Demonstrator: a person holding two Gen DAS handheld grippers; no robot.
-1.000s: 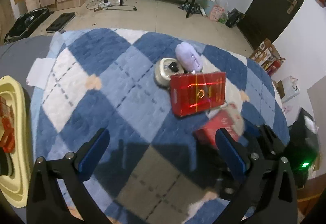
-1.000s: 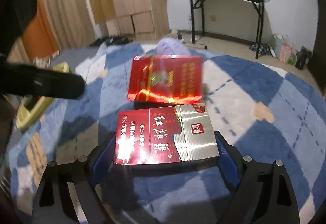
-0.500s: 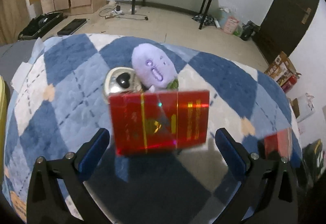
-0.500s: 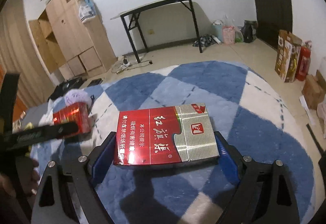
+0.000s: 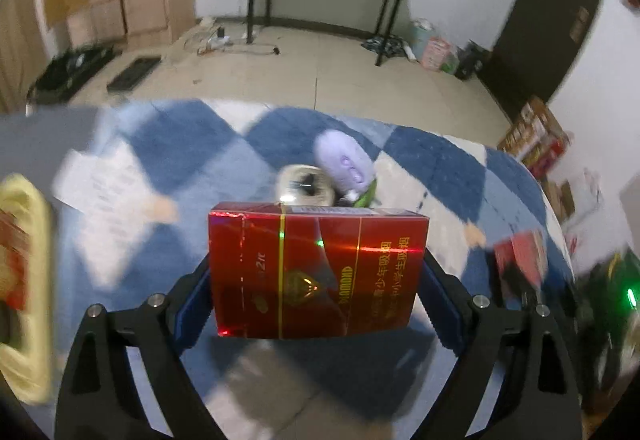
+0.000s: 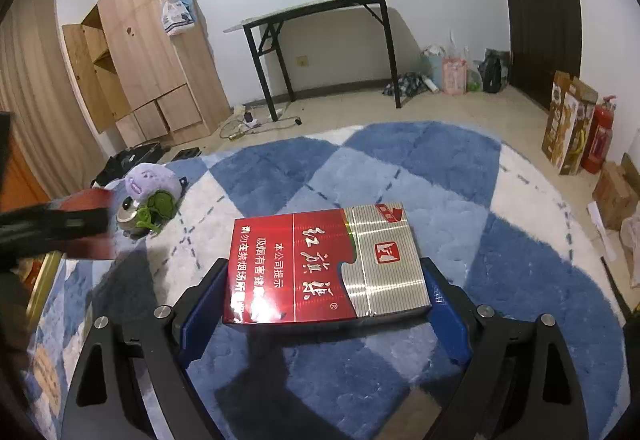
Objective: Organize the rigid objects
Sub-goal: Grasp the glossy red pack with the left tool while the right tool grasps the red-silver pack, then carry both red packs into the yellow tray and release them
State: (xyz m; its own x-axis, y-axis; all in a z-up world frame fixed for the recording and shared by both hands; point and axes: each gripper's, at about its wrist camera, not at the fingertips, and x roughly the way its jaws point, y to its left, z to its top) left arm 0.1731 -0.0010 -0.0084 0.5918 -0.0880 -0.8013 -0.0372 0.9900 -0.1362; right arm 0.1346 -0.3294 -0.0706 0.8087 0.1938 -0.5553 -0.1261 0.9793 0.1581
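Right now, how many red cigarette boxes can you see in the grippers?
2. The dark red box is clamped in the left gripper; the red and silver box is clamped in the right gripper. More red items in the yellow tray are blurred.

The dark red carton [image 5: 318,272] carries the gold word "DIAMOND", its first letters dim, beside a gold crest, with columns of gold Chinese characters toward its right edge. The red-and-silver carton [image 6: 326,266] bears white calligraphy 红旗渠, the line 本公司提示, then 吸烟有害健康 and a further column partly under glare, and a red emblem on its silver part.
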